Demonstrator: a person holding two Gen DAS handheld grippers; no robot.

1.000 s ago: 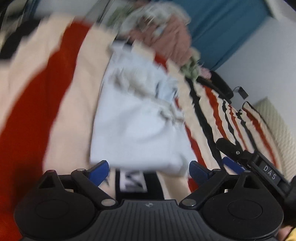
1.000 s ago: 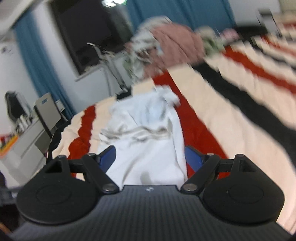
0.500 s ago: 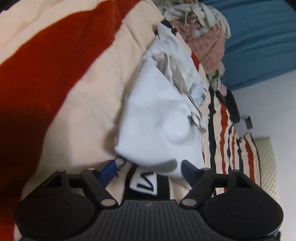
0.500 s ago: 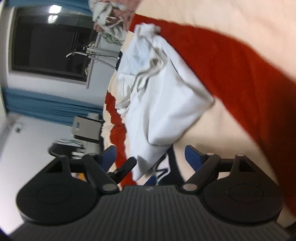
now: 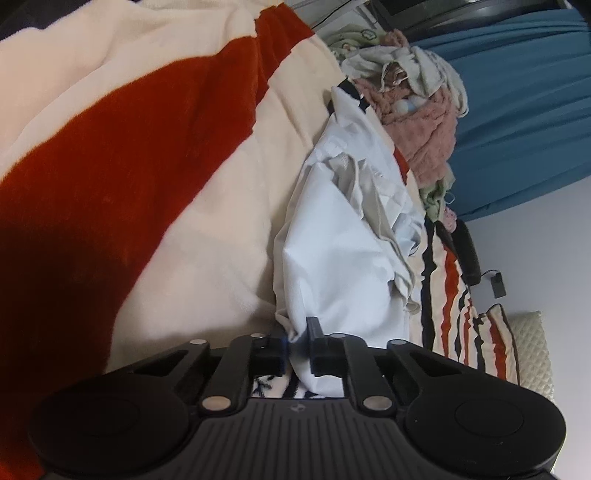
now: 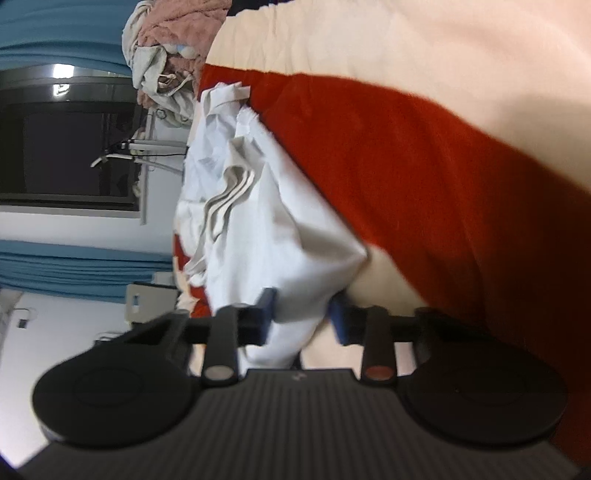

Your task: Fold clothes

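Observation:
A crumpled white garment (image 5: 343,258) lies on the striped red, cream and black blanket (image 5: 129,166). My left gripper (image 5: 298,345) is shut on one near corner of the garment, with cloth pinched between its fingers. In the right wrist view the same white garment (image 6: 258,221) stretches away from me. My right gripper (image 6: 301,317) is partly closed around the other near corner, with cloth between its blue pads (image 6: 338,319). Both views are rolled sideways.
A heap of unfolded clothes, pink (image 5: 424,129) and off-white, sits at the far end of the blanket, also in the right wrist view (image 6: 173,33). Blue curtains (image 5: 517,110), a dark window (image 6: 70,147) and a quilted cushion (image 5: 532,350) lie beyond.
Both grippers were open a second ago. They dropped to the near edge of the white garment and closed on its corners, the left fully, the right most of the way.

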